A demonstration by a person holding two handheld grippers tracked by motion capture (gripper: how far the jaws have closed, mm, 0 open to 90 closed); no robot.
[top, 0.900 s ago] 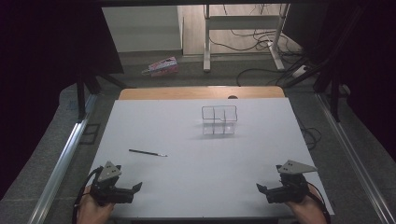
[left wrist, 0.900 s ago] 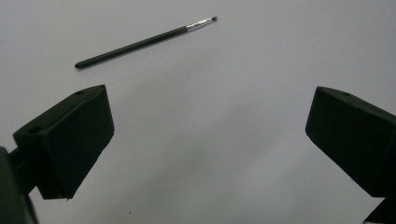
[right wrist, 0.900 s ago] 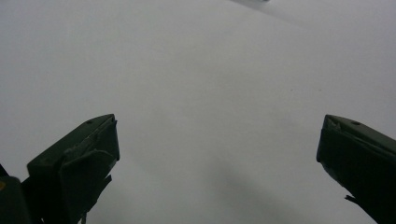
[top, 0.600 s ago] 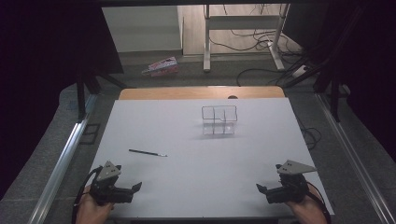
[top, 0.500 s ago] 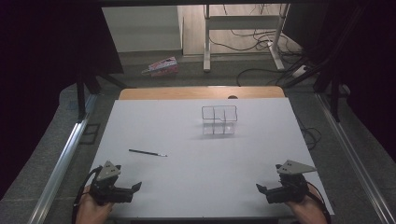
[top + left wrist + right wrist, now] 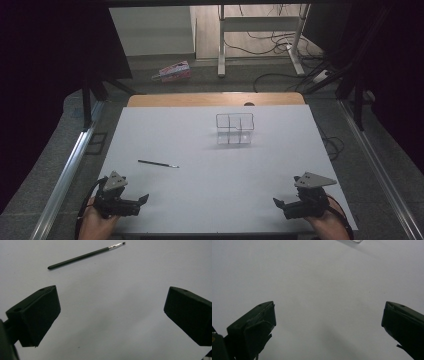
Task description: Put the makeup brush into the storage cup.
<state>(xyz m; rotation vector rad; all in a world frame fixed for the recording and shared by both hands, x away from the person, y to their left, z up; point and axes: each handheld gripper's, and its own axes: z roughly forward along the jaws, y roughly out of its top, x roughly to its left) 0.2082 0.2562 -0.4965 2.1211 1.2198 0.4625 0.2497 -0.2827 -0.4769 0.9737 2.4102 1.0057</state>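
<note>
A thin black brush [image 6: 158, 163] with a silver ferrule lies flat on the white table [image 6: 210, 200], left of the middle. A clear acrylic organizer [image 6: 234, 128] with compartments stands farther back, near the centre. My left gripper [image 6: 141, 204] rests at the table's front left corner, jaws wide open and empty. In the left gripper view the brush [image 6: 85, 256] lies ahead of the spread jaws, beyond the left gripper [image 6: 111, 315]. My right gripper [image 6: 277, 206] sits at the front right, open and empty; in its own view the right gripper [image 6: 328, 325] faces bare table, and a corner of the organizer [image 6: 357, 241] shows at the top.
The white surface lies on a wooden tabletop [image 6: 215, 98] with metal rails [image 6: 70, 165] along both sides. Beyond the table, a pink package [image 6: 172, 71] lies on the floor, with a desk frame [image 6: 260, 30] and cables [image 6: 280, 75] behind it.
</note>
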